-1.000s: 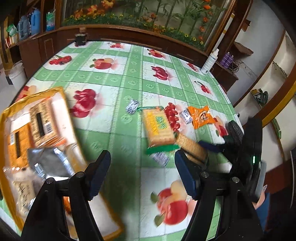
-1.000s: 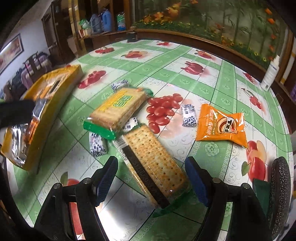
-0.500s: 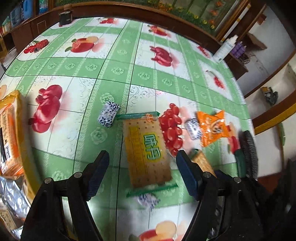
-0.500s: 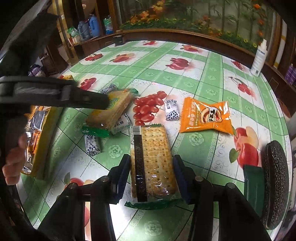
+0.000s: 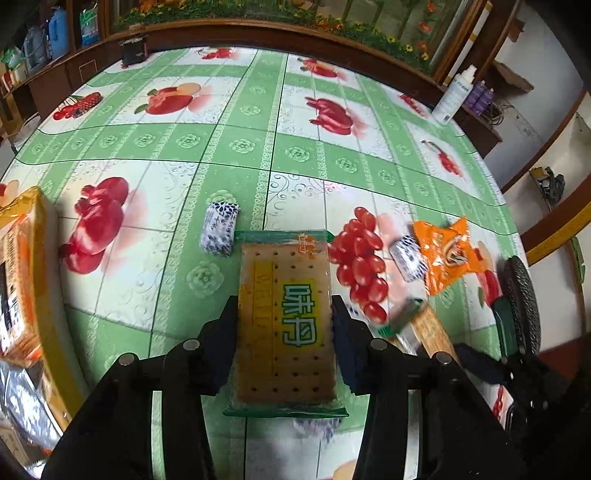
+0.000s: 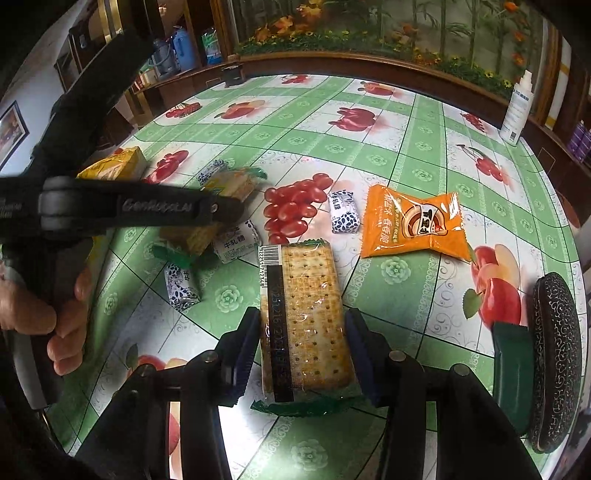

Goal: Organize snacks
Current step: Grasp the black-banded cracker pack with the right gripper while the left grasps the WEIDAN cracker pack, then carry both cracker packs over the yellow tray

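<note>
Now both claws, left claw (image 5: 284, 328) and right claw (image 6: 301, 339), around cracker packs.

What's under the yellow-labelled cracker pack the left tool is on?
A blue-and-white patterned candy wrapper pokes out beneath the near end of the yellow-labelled cracker pack, over the green fruit-print tablecloth. Most of that candy is covered by the pack.

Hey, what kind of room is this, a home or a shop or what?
Probably a home dining or living room: a round table under a fruit-print cloth, dark wooden cabinets with bottles along the wall, and a flower mural behind.
</note>
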`<state>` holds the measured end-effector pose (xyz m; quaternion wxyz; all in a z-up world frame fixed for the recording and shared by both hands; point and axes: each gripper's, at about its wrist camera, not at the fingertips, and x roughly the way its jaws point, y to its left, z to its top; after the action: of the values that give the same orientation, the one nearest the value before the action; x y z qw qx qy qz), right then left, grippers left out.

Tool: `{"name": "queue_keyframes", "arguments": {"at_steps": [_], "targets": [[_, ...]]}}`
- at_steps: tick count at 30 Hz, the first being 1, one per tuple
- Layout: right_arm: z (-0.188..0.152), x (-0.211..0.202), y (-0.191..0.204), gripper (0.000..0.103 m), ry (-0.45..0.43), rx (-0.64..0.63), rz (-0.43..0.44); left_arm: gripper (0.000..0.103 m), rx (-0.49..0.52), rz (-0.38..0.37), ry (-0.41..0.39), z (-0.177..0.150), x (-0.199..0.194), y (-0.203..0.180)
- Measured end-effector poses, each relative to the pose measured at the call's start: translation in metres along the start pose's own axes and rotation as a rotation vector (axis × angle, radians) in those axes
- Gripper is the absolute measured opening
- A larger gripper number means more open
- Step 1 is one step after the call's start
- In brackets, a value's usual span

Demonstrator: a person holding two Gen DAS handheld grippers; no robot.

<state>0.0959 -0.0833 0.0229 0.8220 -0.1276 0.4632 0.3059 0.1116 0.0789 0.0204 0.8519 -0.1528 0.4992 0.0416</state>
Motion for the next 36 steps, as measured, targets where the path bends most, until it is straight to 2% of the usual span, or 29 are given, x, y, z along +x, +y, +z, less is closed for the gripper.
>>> {"name": "queue_keyframes", "arguments": {"at_steps": [5,12,22,36], "targets": [[0.001,-0.009,-0.001,0.048,-0.036,0.02,0.026,0.045,-0.018,-0.062,-0.064,-0.021,-0.035,0.006],[0.002,-0.018,0.009,0.047,-0.079,0.036,0.095,0.045,-0.038,-0.11,-0.157,-0.055,-0.081,0.019],[0.004,-0.03,0.041,0.047,-0.117,0.026,0.228,0.045,-0.111,-0.107,-0.236,-0.087,-0.125,0.065],[0.015,-0.031,0.101,0.047,-0.101,-0.021,0.319,0.045,-0.221,-0.064,-0.297,-0.109,-0.15,0.129]]}}
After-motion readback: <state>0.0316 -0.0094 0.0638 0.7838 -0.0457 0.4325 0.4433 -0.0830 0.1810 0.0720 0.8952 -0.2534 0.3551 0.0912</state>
